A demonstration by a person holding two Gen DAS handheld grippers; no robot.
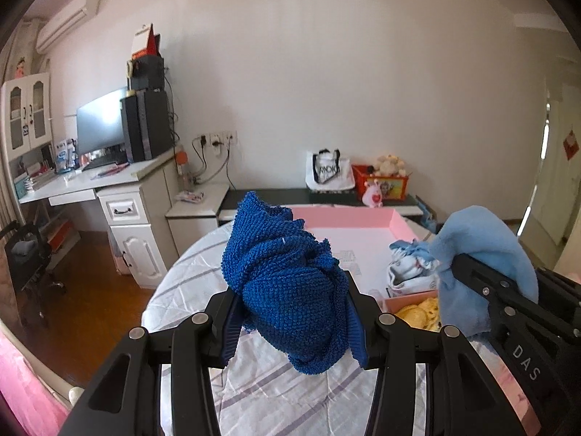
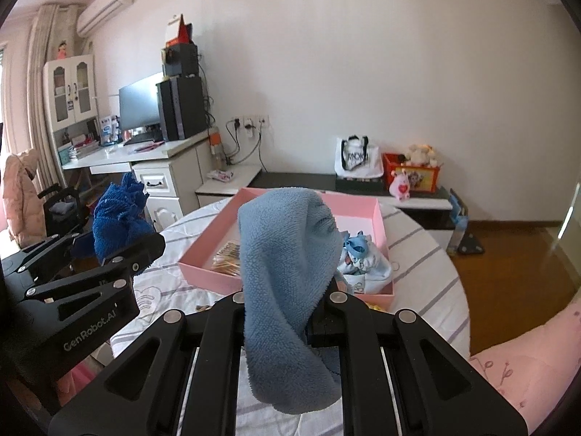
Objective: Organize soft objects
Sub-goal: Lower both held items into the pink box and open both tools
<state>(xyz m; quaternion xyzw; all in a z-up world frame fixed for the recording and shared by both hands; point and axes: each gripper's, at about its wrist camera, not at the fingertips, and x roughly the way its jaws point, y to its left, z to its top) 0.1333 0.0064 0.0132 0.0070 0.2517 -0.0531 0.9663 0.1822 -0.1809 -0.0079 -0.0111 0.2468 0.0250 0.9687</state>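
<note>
Carrying looked to be the step in hand: the left claw pinched a bunched dark-blue knitted cloth, the right claw a pale-blue fleece cloth, both above the striped round worktop. Next, lowering each into the pink shallow box. Claw housings read "GenRobot.AI" and "DAS".

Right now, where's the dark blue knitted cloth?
The dark blue knitted cloth is bunched between the left gripper's fingers, held above the striped tablecloth, just short of the pink tray.
</note>
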